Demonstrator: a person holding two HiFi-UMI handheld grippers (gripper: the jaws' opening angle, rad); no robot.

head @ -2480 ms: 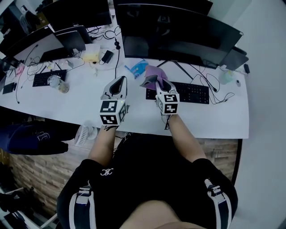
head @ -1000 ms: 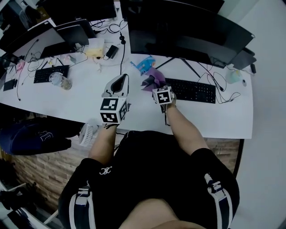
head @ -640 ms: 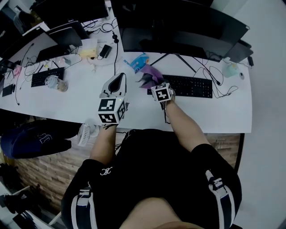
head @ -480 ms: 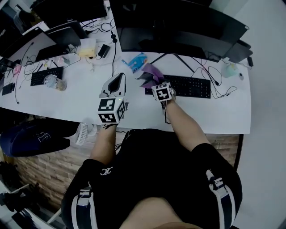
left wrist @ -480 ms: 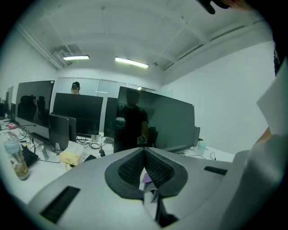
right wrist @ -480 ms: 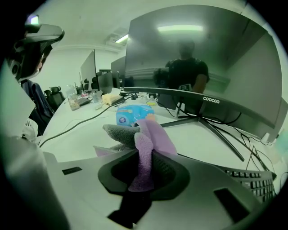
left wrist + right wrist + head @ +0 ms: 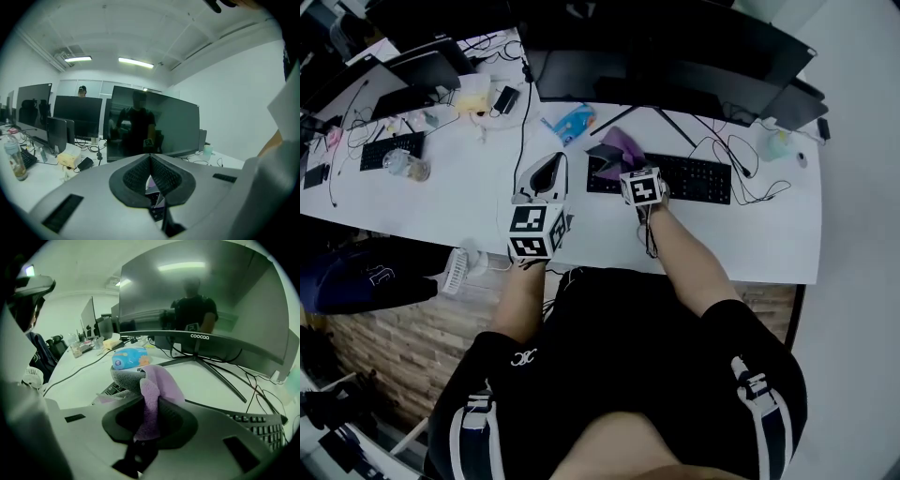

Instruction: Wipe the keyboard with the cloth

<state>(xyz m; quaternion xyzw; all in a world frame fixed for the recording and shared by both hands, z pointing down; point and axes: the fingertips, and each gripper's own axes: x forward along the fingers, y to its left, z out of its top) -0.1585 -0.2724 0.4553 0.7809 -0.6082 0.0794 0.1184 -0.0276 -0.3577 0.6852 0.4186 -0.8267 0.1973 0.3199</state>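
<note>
**Cloth arrives over the keyboard's left end**

Your right gripper is clenched on the cloth, jaws pinching a gathered fold so the rest spills forward past the tips. Over the last couple of seconds you've carried it from just off the keyboard's left edge to above the left-hand keys. In the head view the cloth now overlaps that end of the keyboard. I can't tell whether it is pressing on the keys or only hanging over them. My read is that the wipe is just starting, with nearly the whole run of keys to the right still to cover.

Your left gripper has barely stirred. It is pressed closed with nothing between its ribbed pads, hovering over the desk just left of the keyboard.

The cloth looks soft and napped, lilac with a grey fleecy fold, limp and bunched, so it should drape into the gaps between keys. The keyboard is a long, flat black slab of low keys, lying on a smooth white desktop where it could slide under a hard push. Behind it stand the thin metal legs of the glossy dark monitor, and a crinkly blue packet lies just beyond the cloth.
</note>
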